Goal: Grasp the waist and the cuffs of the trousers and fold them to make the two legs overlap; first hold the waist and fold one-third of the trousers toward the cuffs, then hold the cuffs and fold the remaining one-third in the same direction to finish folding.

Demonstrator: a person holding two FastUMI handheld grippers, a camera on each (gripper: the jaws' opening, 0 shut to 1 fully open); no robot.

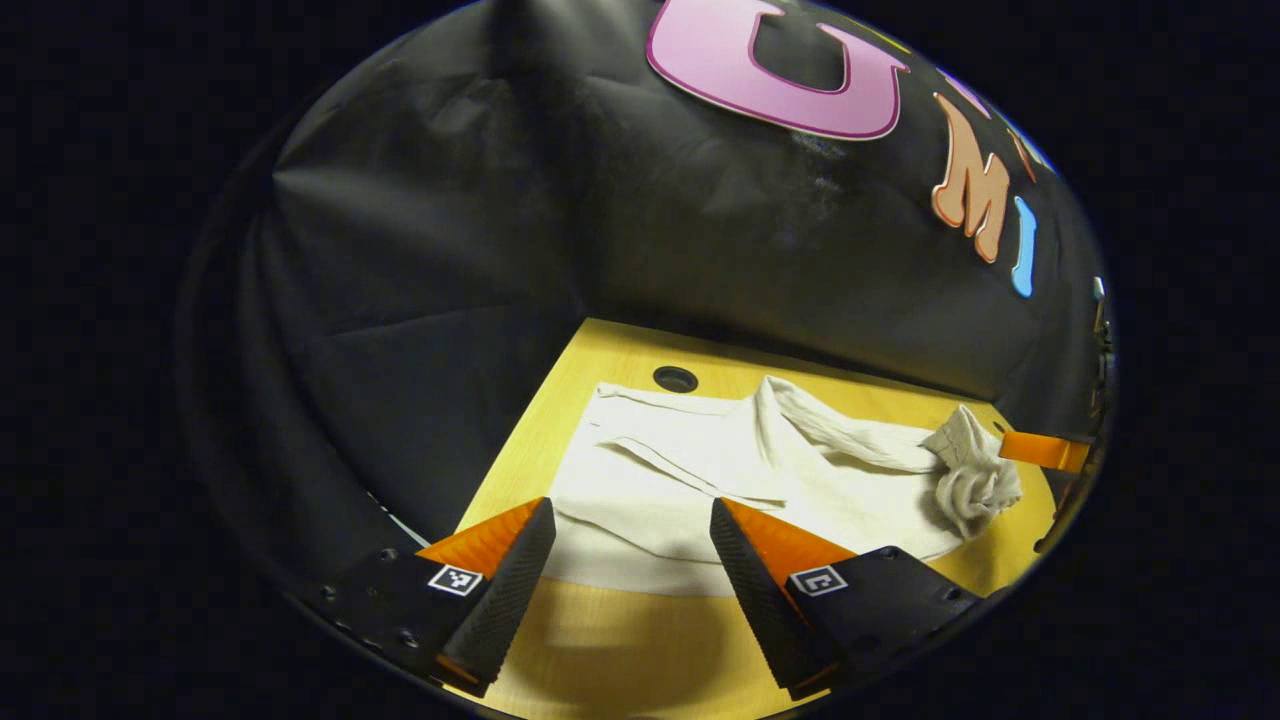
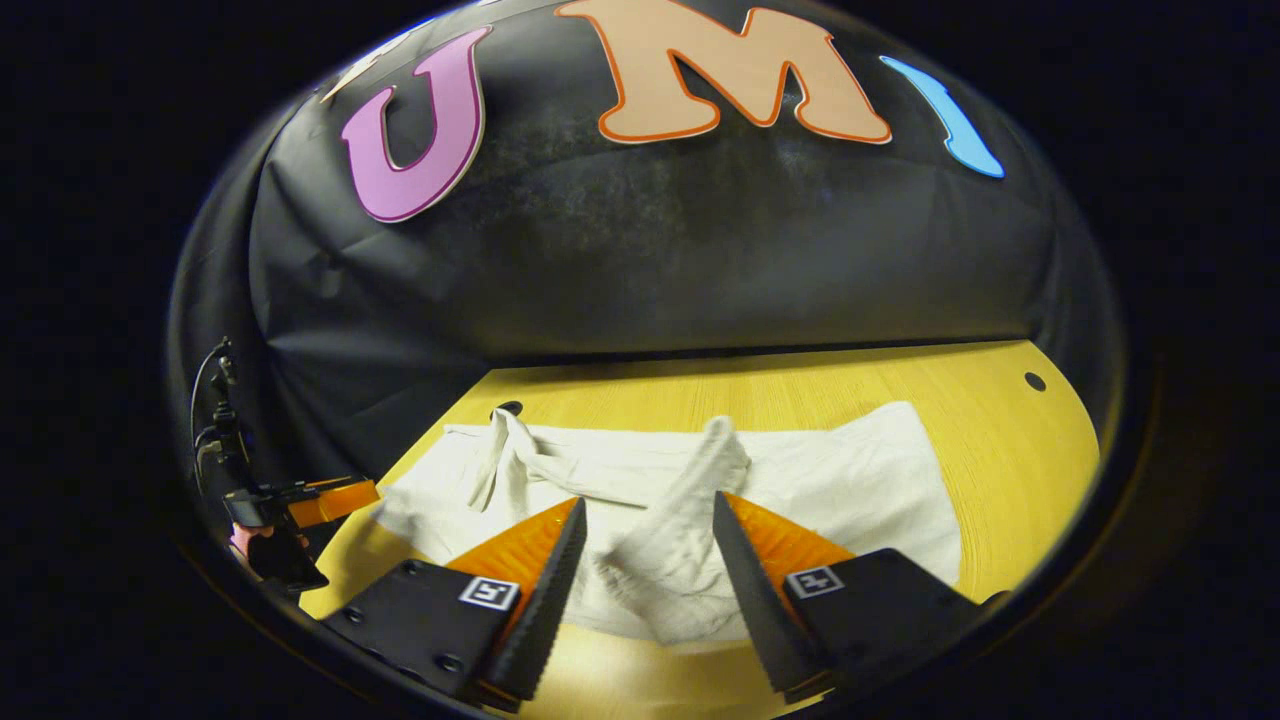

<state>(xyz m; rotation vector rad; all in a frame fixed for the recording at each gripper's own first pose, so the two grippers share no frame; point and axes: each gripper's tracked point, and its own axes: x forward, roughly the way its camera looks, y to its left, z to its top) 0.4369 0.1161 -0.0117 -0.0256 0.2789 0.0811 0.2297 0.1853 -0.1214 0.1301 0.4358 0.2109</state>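
White trousers (image 1: 700, 480) lie spread across a yellow wooden table (image 1: 620, 640). My left gripper (image 1: 630, 508) hangs open over their near edge with nothing between its fingers. A raised bunch of the trousers' fabric (image 2: 680, 540) stands between the fingers of my right gripper (image 2: 648, 502), whose jaws are wide apart; the bunch lies close to one finger and apart from the other. In the left gripper view that same crumpled bunch (image 1: 975, 480) sits at the tip of the right gripper (image 1: 1040, 450), at the trousers' right end. The left gripper (image 2: 300, 500) is also seen at the far left, beside the trousers' other end.
Black cloth walls close the table in at the back and sides. Round holes (image 1: 675, 379) (image 2: 1035, 381) sit in the table near its far corners. A hand (image 2: 270, 555) holds the left gripper, with a cable stand (image 2: 215, 420) behind it. Bare wood (image 2: 1010, 450) lies right of the trousers.
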